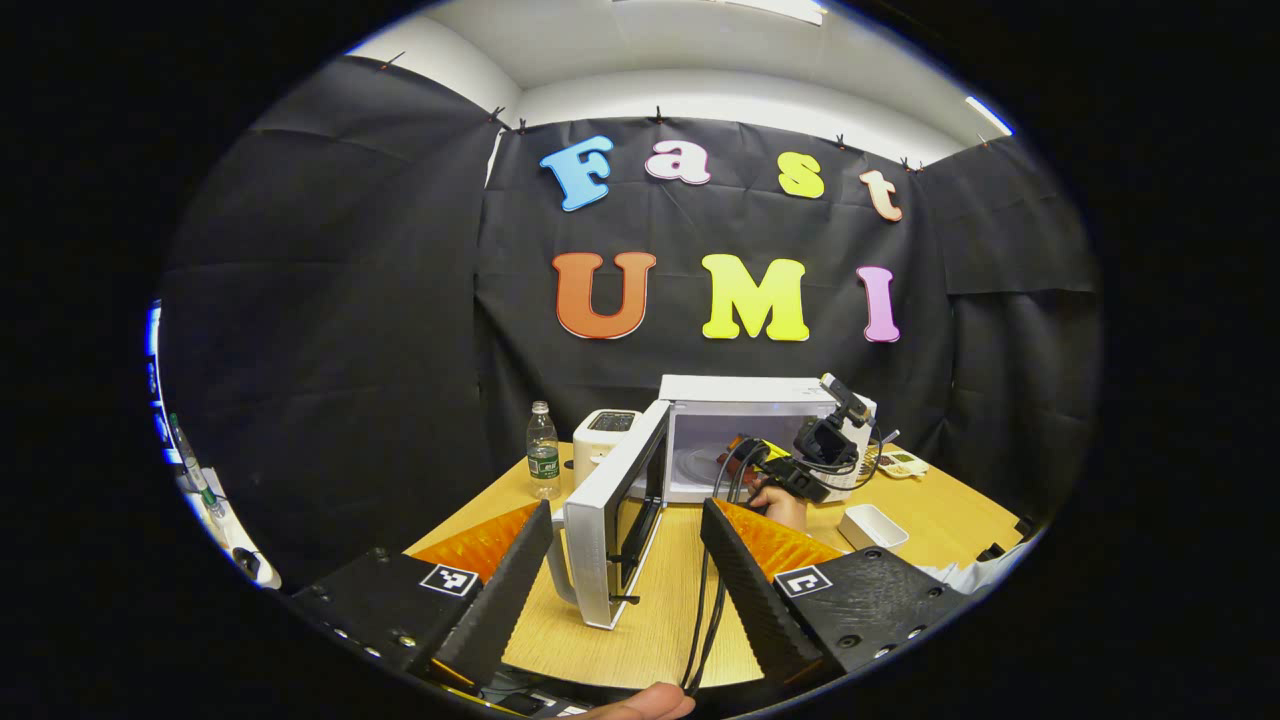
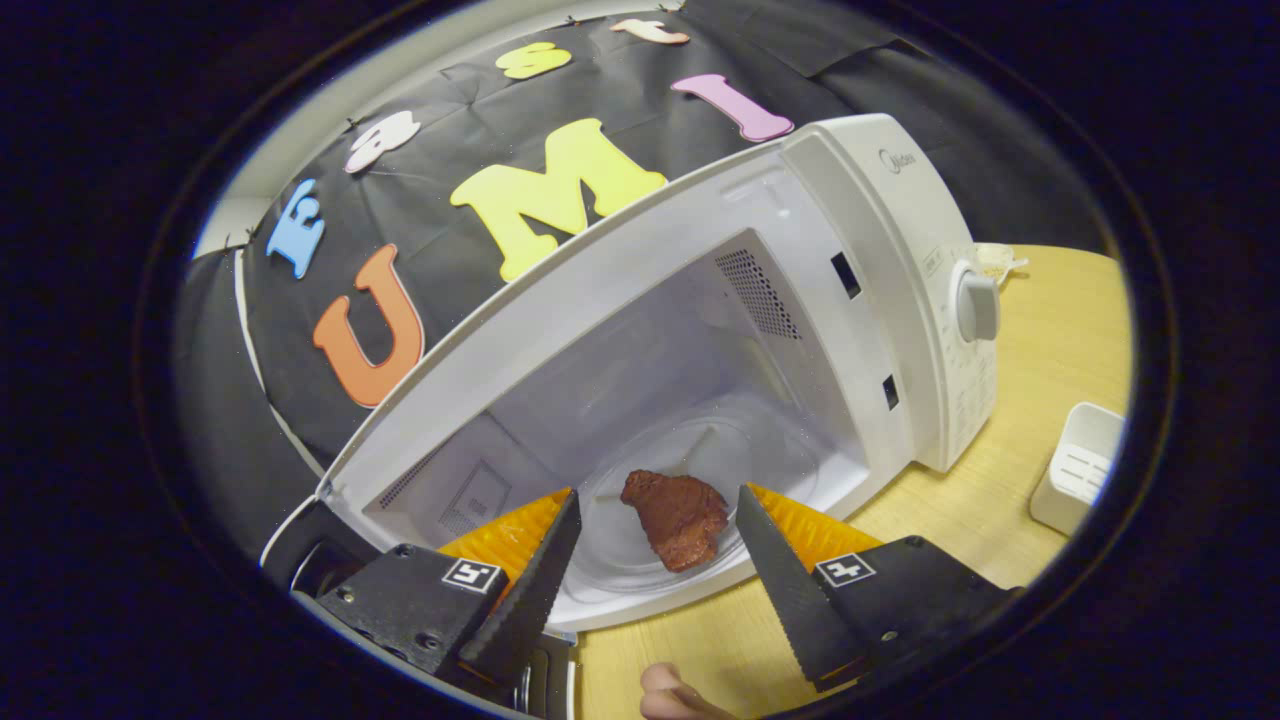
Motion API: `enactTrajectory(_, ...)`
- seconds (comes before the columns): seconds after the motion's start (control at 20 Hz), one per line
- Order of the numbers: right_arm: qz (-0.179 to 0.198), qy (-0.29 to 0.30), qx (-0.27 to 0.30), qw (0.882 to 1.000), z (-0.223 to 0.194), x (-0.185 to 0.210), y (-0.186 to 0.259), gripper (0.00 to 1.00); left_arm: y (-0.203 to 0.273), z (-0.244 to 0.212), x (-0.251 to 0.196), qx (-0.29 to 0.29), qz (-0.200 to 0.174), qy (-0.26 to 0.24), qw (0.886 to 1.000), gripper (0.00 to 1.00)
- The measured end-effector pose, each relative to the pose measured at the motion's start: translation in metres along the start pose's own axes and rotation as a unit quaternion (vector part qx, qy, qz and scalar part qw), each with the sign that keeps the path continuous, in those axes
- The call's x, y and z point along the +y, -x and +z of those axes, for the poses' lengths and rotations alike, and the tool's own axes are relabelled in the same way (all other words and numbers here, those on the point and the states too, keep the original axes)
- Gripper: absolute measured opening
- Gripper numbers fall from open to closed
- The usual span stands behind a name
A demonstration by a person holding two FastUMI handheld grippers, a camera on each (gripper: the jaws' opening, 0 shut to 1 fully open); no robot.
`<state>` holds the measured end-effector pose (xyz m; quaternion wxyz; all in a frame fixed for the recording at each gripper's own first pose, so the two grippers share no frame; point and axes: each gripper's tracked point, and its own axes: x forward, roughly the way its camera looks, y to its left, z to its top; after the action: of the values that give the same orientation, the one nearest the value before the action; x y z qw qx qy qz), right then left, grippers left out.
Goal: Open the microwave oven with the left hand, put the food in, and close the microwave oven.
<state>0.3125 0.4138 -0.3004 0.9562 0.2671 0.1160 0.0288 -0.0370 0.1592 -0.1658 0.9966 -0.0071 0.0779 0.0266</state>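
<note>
Brown meat (image 2: 678,517) is lying on the glass turntable (image 2: 640,560) inside the microwave oven (image 2: 900,290), between the released right hand-held gripper (image 2: 655,525) fingers, so the open-jawed left hand-held gripper (image 1: 625,545), flanking the door (image 1: 612,520), should be swinging it shut squarely.

White microwave oven (image 2: 900,260), brown food (image 2: 678,517)

Microwave oven (image 2: 880,260): glossy white plastic shell. Inside it, clear glass turntable (image 2: 610,540). Desk (image 1: 670,600) beneath: matt wood grain.
</note>
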Motion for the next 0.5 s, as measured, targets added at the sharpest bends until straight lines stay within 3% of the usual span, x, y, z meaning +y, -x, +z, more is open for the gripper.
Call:
enactTrajectory(0.2,0.045,0.055,-0.028,0.997,0.028,0.009,0.048,0.99,0.004,-0.003,0.016,0.007,0.013,-0.011,1.0,0.92)
enactTrajectory(0.35,0.058,0.101,-0.046,0.992,0.051,0.008,0.094,0.98,0.006,-0.005,0.036,0.009,0.028,-0.008,1.0,0.92)
enactTrajectory(0.5,0.106,0.123,-0.05,0.985,0.068,0.019,0.148,0.99,0.005,-0.006,0.054,0.013,0.036,0.003,0.999,0.92)
